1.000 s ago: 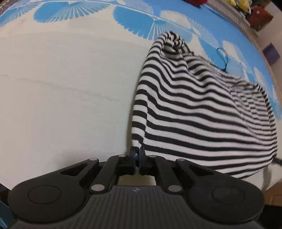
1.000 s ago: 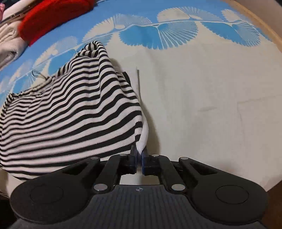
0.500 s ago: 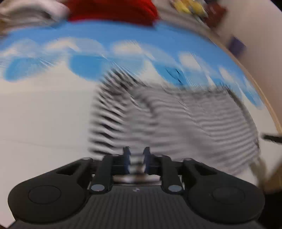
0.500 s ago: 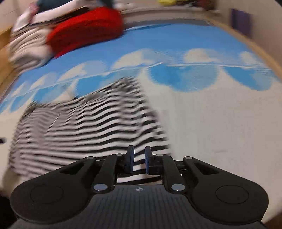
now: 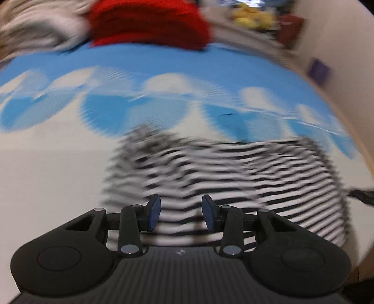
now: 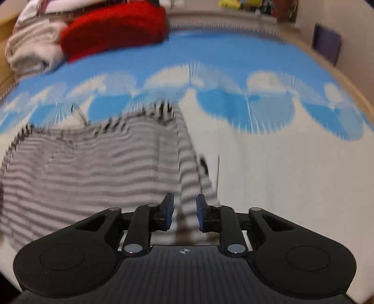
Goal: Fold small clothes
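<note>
A black-and-white striped garment (image 5: 233, 173) lies folded on the cream and blue bed cover, blurred by motion in both views. My left gripper (image 5: 181, 214) hovers above its near left part with jaws opening; its blue pads (image 5: 154, 211) press on nothing. In the right wrist view the same garment (image 6: 93, 168) spreads to the left. My right gripper (image 6: 184, 211) hangs over its near right corner, jaws opening, and the cloth lies below the gap rather than in it.
A red folded cloth (image 6: 112, 30) and a pile of white cloth (image 6: 32, 49) sit at the far edge of the bed. Yellow items (image 5: 250, 14) and a dark purple box (image 6: 327, 44) stand by the wall. Bare cream cover (image 6: 292, 175) stretches right of the garment.
Both grippers let go of the garment's near edge and their jaws parted. Both pulled up and back, so the red cloth and far wall came into view. The garment now lies flat.
</note>
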Action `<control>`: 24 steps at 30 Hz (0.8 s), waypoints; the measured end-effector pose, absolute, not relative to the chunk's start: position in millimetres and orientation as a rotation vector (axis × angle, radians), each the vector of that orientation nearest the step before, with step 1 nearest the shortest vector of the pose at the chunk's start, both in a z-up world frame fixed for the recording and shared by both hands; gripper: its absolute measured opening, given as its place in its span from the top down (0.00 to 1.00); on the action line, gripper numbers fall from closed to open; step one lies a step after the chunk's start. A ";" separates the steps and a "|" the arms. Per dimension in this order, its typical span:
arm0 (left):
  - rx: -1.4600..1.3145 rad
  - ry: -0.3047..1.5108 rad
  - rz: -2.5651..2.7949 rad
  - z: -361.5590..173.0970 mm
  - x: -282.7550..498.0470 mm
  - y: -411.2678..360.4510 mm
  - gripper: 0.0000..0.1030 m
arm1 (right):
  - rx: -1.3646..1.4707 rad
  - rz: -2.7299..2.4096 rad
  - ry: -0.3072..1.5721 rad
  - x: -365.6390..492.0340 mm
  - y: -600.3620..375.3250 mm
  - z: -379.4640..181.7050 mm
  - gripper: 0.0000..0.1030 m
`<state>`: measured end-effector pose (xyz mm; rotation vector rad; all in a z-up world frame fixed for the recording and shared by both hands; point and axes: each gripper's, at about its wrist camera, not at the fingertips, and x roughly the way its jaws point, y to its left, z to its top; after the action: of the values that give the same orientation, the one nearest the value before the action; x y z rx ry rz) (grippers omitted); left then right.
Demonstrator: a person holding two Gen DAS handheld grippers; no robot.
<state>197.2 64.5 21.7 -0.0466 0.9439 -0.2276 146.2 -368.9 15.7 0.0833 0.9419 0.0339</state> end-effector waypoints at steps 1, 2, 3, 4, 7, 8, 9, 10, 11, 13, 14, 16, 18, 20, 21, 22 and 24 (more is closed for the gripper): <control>-0.020 0.941 -0.275 20.5 201.1 50.1 0.58 | 0.077 0.016 0.932 154.4 -369.6 12.2 0.74; 0.003 0.953 -0.299 15.1 203.6 37.7 0.59 | 0.070 -0.011 0.929 162.9 -370.3 7.5 0.73; 0.033 0.978 -0.307 5.8 203.6 25.2 0.63 | 0.071 -0.036 0.937 170.4 -371.5 2.2 0.71; 0.071 1.024 -0.295 -4.9 210.7 16.6 0.65 | 0.080 -0.049 0.954 175.2 -371.9 -2.3 0.67; 0.107 1.098 -0.226 -30.1 229.0 10.7 0.67 | 0.102 -0.029 1.019 189.5 -373.5 -21.5 0.67; 0.104 1.099 -0.207 -33.2 232.1 13.1 0.68 | 0.075 -0.032 1.025 193.5 -371.4 -26.1 0.67; 0.102 1.099 -0.189 -35.5 234.6 13.9 0.68 | 0.056 -0.038 1.032 193.8 -369.5 -29.7 0.69; 0.099 1.103 -0.172 -38.3 237.3 16.3 0.68 | 0.058 -0.041 1.041 195.6 -370.3 -33.0 0.82; 0.099 1.113 -0.151 -44.1 242.4 18.1 0.68 | 0.077 -0.041 1.052 197.7 -372.5 -37.0 0.87; 0.110 1.130 -0.125 -51.7 246.0 28.3 0.68 | 0.080 -0.062 1.057 198.8 -373.5 -41.5 0.90; 0.101 1.133 -0.123 -54.7 246.6 33.5 0.67 | 0.067 -0.070 1.056 202.0 -372.8 -43.2 0.90; 0.076 1.138 -0.122 -55.9 251.8 38.1 0.67 | 0.085 -0.096 1.061 207.5 -374.5 -46.3 0.90; 0.035 1.162 -0.128 -52.3 259.0 42.8 0.67 | 0.117 -0.106 1.080 212.3 -375.6 -47.0 0.90; -0.043 1.118 -0.116 -34.8 261.7 55.8 0.67 | 0.150 -0.111 1.086 213.4 -378.4 -40.2 0.87; -0.071 1.070 -0.111 -23.2 261.1 62.6 0.67 | 0.178 -0.116 1.060 213.1 -379.8 -31.8 0.86; -0.089 1.025 -0.108 -13.9 261.5 69.4 0.67 | 0.196 -0.112 1.017 211.4 -380.4 -23.3 0.84; -0.092 0.999 -0.081 -9.4 263.4 79.5 0.67 | 0.199 -0.076 0.898 207.6 -377.4 -5.0 0.81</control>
<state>263.4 79.5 -9.4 -0.0922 0.9993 -0.0812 207.6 -377.4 -5.0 0.1989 0.8984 -0.0763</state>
